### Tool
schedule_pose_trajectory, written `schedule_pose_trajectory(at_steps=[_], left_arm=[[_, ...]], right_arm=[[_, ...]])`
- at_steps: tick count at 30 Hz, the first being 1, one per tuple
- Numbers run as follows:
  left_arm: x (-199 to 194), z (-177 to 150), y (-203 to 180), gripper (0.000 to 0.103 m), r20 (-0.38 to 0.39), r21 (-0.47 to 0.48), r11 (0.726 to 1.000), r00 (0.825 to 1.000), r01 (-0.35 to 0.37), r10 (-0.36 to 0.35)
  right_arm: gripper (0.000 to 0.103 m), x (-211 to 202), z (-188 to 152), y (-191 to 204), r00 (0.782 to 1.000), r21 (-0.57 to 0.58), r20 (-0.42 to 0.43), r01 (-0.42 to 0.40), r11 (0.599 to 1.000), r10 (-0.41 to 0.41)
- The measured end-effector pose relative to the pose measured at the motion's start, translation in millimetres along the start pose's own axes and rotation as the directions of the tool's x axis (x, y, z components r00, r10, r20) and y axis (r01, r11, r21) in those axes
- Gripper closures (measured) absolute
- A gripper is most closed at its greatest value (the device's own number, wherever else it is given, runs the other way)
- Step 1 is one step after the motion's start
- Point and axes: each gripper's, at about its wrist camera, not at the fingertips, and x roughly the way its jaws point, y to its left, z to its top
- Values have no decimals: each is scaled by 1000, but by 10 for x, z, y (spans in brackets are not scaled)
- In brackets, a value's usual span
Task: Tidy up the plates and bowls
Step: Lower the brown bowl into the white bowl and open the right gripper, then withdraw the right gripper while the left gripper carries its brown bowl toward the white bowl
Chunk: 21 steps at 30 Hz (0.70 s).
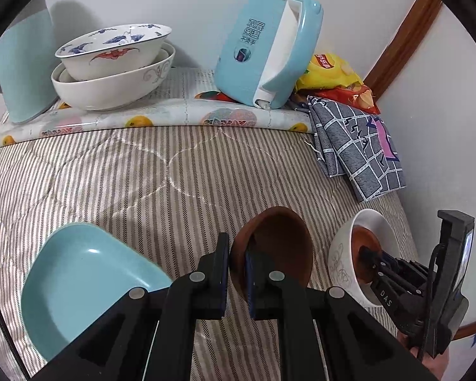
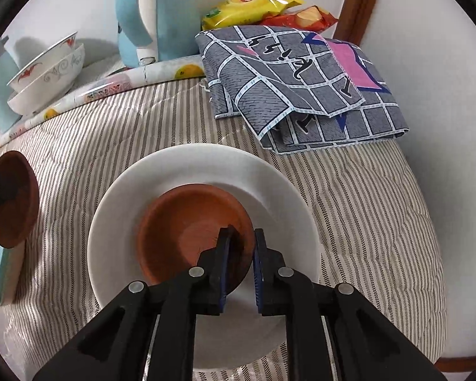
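We see open striped bedding [image 1: 142,177] mid-bed; stacked bowls [image 1: 111,70], kettle [image 1: 266,50] and cloth [image 1: 358,146] crowd its far edge.

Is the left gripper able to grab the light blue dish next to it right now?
Probably not yet. The left gripper is shut on a brown bowl, so it is full. The light blue dish lies close beside it with nothing on top.

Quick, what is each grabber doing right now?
Left gripper: shut on a brown bowl, lifted.
Right gripper: shut on the rim of another brown bowl inside the white bowl.
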Motion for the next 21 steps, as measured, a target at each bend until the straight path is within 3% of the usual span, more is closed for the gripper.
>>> schedule_pose_trajectory(at_steps=[10, 13, 21], left_arm=[[-232, -97, -2, 94, 22, 1, 1000, 1000, -3, 3], [-318, -138, -41, 94, 31, 8, 1000, 1000, -6, 5], [-541, -257, -212, 94, 59, 30, 1000, 998, -1, -1]], right_arm=[[73, -57, -42, 87, 1000, -51, 15, -2, 999, 3], [58, -131, -48, 57, 999, -43, 41, -7, 999, 8], [57, -456, -139, -93, 994, 12, 99, -53, 999, 52]])
